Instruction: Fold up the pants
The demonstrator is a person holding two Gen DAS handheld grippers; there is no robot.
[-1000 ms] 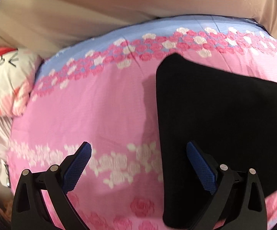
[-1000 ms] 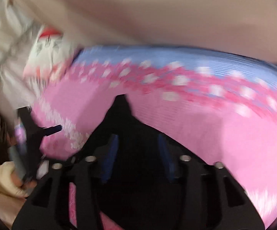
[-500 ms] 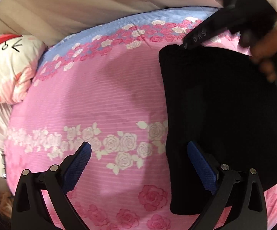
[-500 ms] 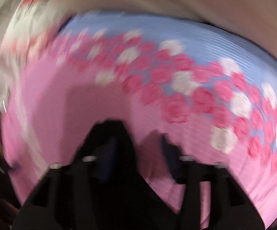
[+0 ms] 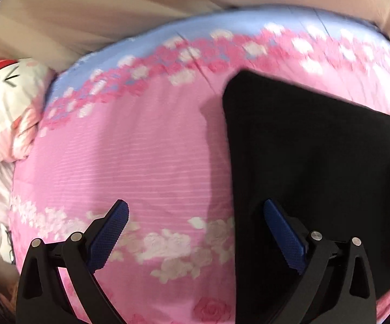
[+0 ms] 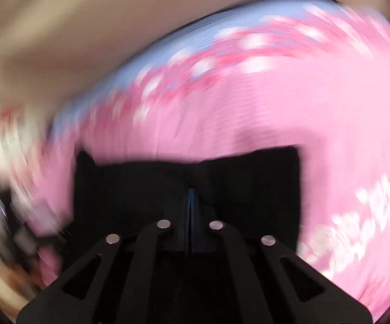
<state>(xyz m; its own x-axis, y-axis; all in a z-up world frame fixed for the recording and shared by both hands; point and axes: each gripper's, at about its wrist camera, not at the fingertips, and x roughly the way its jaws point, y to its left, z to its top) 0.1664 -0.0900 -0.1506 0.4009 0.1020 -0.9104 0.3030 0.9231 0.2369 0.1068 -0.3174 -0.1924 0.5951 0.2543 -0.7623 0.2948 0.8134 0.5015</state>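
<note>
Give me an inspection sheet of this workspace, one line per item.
Surface: pink bedspread with rose bands and a blue far strip.
Job's things: black pants lying flat on the bedspread, right of centre in the left view.
Clutter: cartoon-face pillow at the left edge.
Grippers: left gripper open, above the pants' edge; right gripper shut, pants right in front, grip unclear through blur.
Cables: nothing seen.
Surroundings: beige wall behind the bed.

One black fabric pair of pants [image 5: 316, 175], one pink floral bedsheet [image 5: 140, 167], one cartoon-print white pillow [image 5: 3, 102], two black hand-held grippers: the left hand-held gripper [image 5: 195, 232] and the right hand-held gripper [image 6: 190, 202].
</note>
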